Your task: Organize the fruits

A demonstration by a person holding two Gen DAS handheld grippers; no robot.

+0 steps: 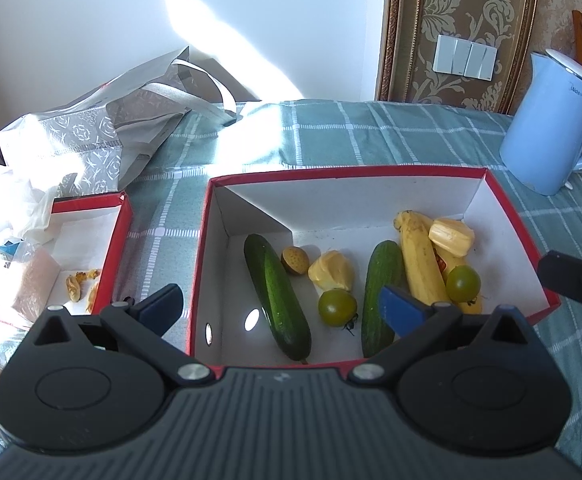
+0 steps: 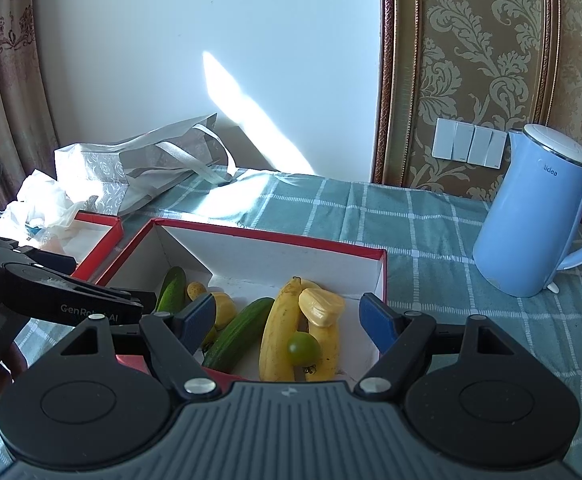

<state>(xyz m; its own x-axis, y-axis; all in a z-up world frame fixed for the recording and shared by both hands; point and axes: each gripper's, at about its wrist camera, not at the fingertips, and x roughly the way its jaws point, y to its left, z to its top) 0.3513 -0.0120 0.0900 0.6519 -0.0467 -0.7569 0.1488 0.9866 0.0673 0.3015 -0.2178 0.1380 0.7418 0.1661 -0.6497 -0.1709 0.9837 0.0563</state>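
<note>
Left wrist view shows a checked table [image 1: 391,136] with a red box [image 1: 347,174] on it. The blue kettle [image 1: 551,120] stands near the box's far right corner, and a grey bag [image 1: 103,136] lies far left. A second, smaller box [image 1: 113,236] is just beside the big one. Inside the big box lie two cucumbers [image 1: 277,296] [image 1: 381,292], bananas [image 1: 421,264], two yellow pieces [image 1: 331,272] [image 1: 451,236], two green tomatoes [image 1: 337,307] [image 1: 463,283] and a small brown fruit [image 1: 294,260]. The left gripper [image 1: 283,306] hovers over the near rim, its fingers [image 1: 401,312] wide apart and holding nothing. The right gripper [image 2: 287,318] is also wide and without load.
</note>
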